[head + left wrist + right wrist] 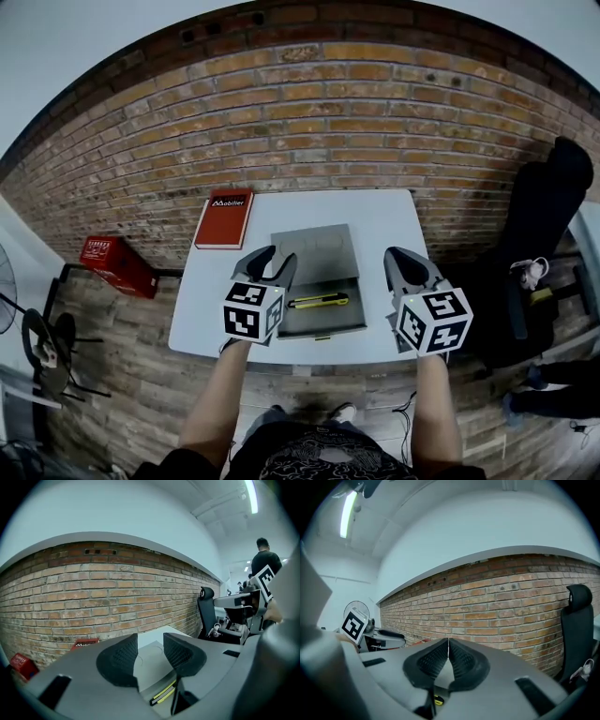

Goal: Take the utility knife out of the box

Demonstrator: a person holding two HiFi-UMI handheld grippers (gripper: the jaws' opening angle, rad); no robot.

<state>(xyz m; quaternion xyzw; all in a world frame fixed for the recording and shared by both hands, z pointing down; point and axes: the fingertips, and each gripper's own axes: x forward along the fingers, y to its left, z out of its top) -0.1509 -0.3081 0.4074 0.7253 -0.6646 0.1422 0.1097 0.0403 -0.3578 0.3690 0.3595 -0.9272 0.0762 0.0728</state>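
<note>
A yellow and black utility knife [319, 301] lies in the tray of an open grey box [323, 328] on the white table [380, 220]. The box's lid [314, 246] is laid back behind the tray. My left gripper [271, 262] hovers at the box's left edge, open, with nothing between its jaws. In the left gripper view the knife [164, 693] shows low, just under and to the right of the gap of the left gripper [150, 656]. My right gripper [398, 256] hangs to the right of the box, shut and empty. In its own view the right gripper [448, 645] has its jaws touching at the tips.
A red book [223, 218] lies on the table's far left corner. A brick wall [309, 112] rises behind the table. A red case [117, 264] and a fan [42, 342] stand on the floor at the left. A black chair [544, 234] stands to the right.
</note>
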